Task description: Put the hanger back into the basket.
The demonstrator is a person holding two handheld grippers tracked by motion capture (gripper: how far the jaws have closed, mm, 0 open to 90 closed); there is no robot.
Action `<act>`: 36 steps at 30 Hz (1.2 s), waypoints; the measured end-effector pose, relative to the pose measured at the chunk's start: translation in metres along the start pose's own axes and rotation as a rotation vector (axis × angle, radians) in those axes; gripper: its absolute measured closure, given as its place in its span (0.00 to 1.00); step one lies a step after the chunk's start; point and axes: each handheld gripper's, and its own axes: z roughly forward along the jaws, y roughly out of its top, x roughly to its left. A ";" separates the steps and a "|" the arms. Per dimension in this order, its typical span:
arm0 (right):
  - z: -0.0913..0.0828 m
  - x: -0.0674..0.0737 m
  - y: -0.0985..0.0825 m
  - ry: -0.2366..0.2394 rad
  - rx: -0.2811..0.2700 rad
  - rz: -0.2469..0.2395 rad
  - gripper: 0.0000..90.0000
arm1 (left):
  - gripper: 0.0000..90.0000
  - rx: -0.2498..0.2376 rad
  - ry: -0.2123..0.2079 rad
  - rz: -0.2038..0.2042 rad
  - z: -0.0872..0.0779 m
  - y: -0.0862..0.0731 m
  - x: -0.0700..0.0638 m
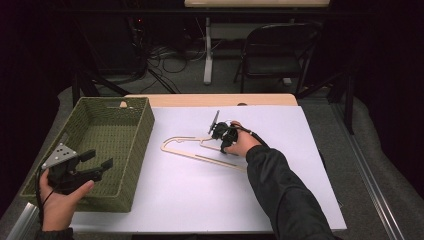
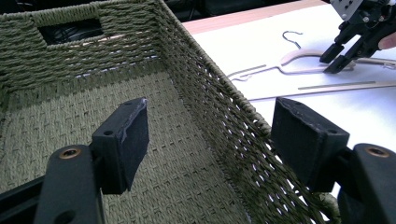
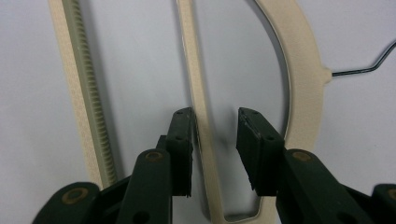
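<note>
Two grippers at work: one parked over the basket, one set astride the hanger.

At the left, the left gripper hangs over the near end of the olive-green woven rectangular basket, jaws spread wide with nothing between them; judged, it waits there so the drop point stays free. At centre, the pale beige flat clothes hanger with a thin metal hook lies flat on the white table sheet, just right of the basket. The right gripper points down over it, jaws part-closed to either side of one slim inner bar; the left pad touches the bar, the right pad stands clear, so no grip is made yet.
</note>
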 end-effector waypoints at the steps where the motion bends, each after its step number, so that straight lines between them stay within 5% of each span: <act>1: 0.000 0.000 0.000 0.001 -0.002 0.001 0.74 | 0.31 0.000 0.000 0.000 0.000 0.000 0.000; 11: 0.001 0.001 0.001 0.057 0.010 -0.012 0.92 | 0.31 0.003 0.000 -0.002 0.002 0.000 0.000; 22: 0.001 0.002 0.002 0.057 0.014 -0.036 0.95 | 0.31 0.003 0.003 -0.005 0.001 -0.001 0.001; 26: -0.003 0.001 0.003 0.066 0.061 -0.059 0.95 | 0.31 0.002 0.003 -0.006 0.001 -0.001 0.001; 28: 0.001 0.002 0.001 0.054 0.000 -0.061 0.95 | 0.31 0.003 0.003 -0.005 0.001 -0.001 0.001; 36: -0.005 0.002 -0.001 0.036 0.016 -0.077 0.95 | 0.31 0.001 0.003 -0.004 0.001 0.000 0.000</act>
